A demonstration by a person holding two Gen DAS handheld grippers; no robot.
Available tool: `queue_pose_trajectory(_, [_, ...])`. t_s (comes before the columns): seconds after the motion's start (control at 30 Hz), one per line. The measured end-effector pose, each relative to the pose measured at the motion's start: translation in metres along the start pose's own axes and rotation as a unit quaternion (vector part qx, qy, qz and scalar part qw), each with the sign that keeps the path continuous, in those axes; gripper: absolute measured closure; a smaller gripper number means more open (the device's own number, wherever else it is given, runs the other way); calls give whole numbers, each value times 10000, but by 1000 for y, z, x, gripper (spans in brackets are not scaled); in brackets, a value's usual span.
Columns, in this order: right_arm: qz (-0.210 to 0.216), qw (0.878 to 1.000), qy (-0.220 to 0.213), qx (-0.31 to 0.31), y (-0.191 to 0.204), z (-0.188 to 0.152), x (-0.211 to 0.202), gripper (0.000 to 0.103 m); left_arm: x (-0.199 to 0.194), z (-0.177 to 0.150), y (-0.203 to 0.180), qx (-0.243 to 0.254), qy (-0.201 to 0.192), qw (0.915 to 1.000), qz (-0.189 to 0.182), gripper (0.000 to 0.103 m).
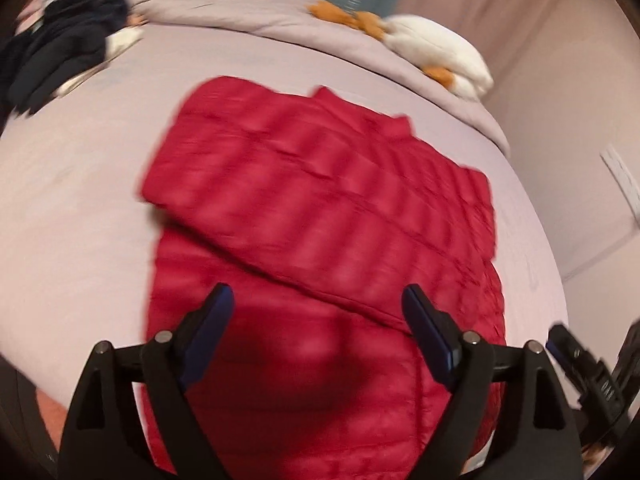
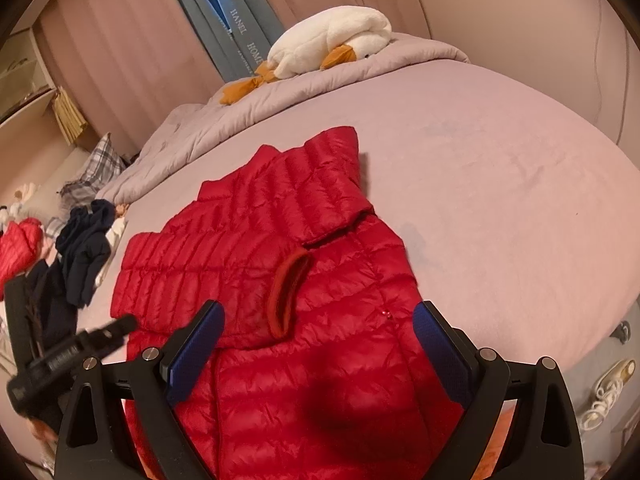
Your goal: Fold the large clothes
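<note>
Two grippers hover over a red jacket point(image 2: 280, 280) spread on the bed point(image 2: 500, 200), near its front edge. Left gripper point(image 1: 318, 300): fingers spread wide, holding nothing. Right gripper point(image 2: 318, 320): fingers likewise wide apart and empty. Both sleeves appear folded inward across the jacket body; one cuff point(image 2: 288, 292) lies on top near the middle, just ahead of the right gripper.

Risks, as judged: the quilted shell looks slick and puffy, so a shallow pinch may catch only the top layer and let the folded sleeves slide out when the hem is lifted. Uneven lifting by the two grippers would skew the fold. The left view is blurred, so the exact lie of the fabric on that side is uncertain.

Surroundings: a rumpled duvet point(image 2: 240, 120) and a white plush goose point(image 2: 332, 40) lie at the far end of the bed, well apart from the jacket. Dark clothes point(image 2: 84, 248) are heaped near the jacket's left side. Nothing lies across the jacket itself.
</note>
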State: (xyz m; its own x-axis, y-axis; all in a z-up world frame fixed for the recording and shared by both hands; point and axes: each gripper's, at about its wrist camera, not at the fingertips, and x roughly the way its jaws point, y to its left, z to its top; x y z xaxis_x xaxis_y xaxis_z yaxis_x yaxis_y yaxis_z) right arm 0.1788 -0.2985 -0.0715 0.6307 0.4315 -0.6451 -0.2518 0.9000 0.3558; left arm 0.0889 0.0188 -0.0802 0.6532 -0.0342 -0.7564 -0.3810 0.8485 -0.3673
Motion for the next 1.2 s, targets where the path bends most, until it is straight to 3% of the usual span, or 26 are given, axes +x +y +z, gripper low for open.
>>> queue_pose_trajectory(0.23, [65,9999,108,-91,7,-2,8,12,-27,4,60,-943,-328,9947,238,5])
queue_pose_trajectory(0.4, [125,9993,287,-204,15,-5,20,15,-31,1,87,-1258,-324,9909,341,2])
queue_pose_trajectory(0.5, [371,9975,562,-194,20,-5,37,17,-30,-1,103,-1448,-270,9881,432,2])
queue_pose_trajectory(0.57, [530,9949,843,-179,24,-6,55,24,-31,-3,110,-1541,-281,9861,546,2])
queue_pose_trajectory(0.7, [448,9918,1157,-308,33,-6,84,30,-37,-7,118,-1483,-302,9856,761,2])
queue_pose_trajectory(0.83, [525,9870,1462,-418,41,-8,110,49,-40,-8,122,-1410,-330,9851,927,2])
queue_pose_trajectory(0.9, [524,9869,1395,-613,48,-7,110,62,-41,-8,124,-1417,-329,9854,889,2])
queue_pose_trajectory(0.93, [562,9867,1364,-687,51,-6,107,77,-41,-8,125,-1436,-305,9858,815,2])
queue_pose_trajectory(0.97, [603,9865,1311,-773,56,-3,103,84,-41,-8,125,-1457,-299,9859,764,2])
queue_pose_trajectory(1.2, [768,9874,536,-1278,81,33,51,89,-48,-2,116,-1386,-447,9877,566,2])
